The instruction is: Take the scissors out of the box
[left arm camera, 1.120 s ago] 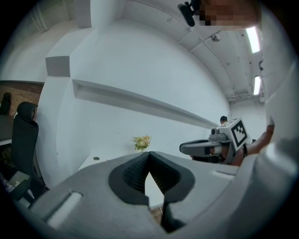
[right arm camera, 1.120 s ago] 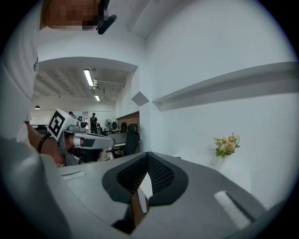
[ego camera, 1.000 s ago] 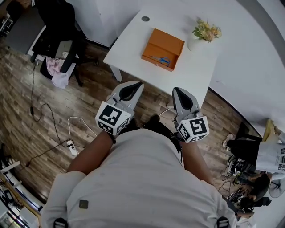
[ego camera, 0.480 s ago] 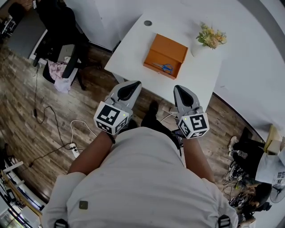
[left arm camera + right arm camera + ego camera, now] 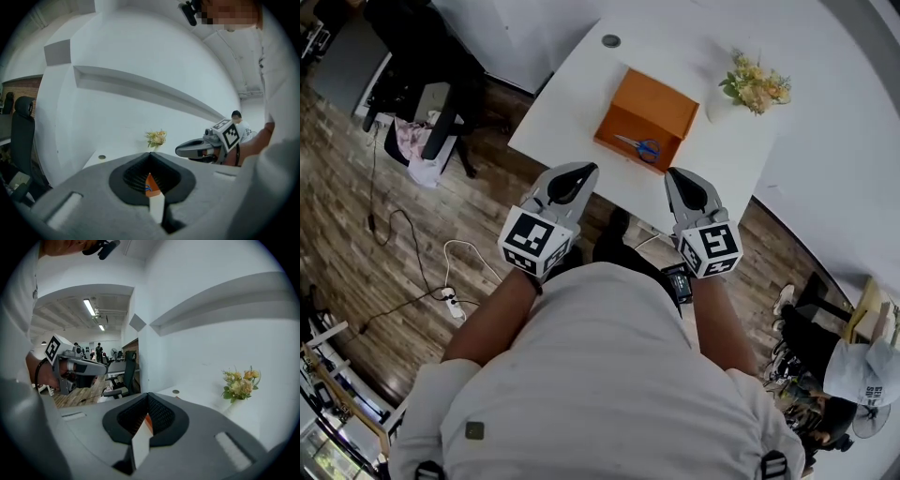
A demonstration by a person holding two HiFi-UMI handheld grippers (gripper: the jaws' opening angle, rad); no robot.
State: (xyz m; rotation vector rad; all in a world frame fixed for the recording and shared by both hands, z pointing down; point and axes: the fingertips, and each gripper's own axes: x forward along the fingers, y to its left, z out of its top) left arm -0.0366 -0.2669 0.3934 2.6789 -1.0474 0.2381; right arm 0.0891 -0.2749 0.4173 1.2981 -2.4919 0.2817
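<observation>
Status at that frame: scissors were in the box, untouched. They lay toward its near right side, blue handles to the right, blades pointing left. The box was orange, open on top, mid-table on the white table, turned a bit relative to the table edge.

Left gripper was clenched on nothing. Its own view showed the jaw tips met, with only a sliver of orange box visible through the gap behind the tips. Right gripper was the same, jaws fully together and empty (orange sliver there too). Both hung side by side at the table's near edge, pointing toward the box and well apart from it. The left one lined up roughly with the box's left end, the right one with its right end.

Other stuff:
- Flowers stood in a white vase to the right of the box, near it but not touching.
- Grey cable port sat at the table's far edge.
- Black chair stood far left, with clothes by it.
- White power strip and cords lay on the wood floor, left of the person.
</observation>
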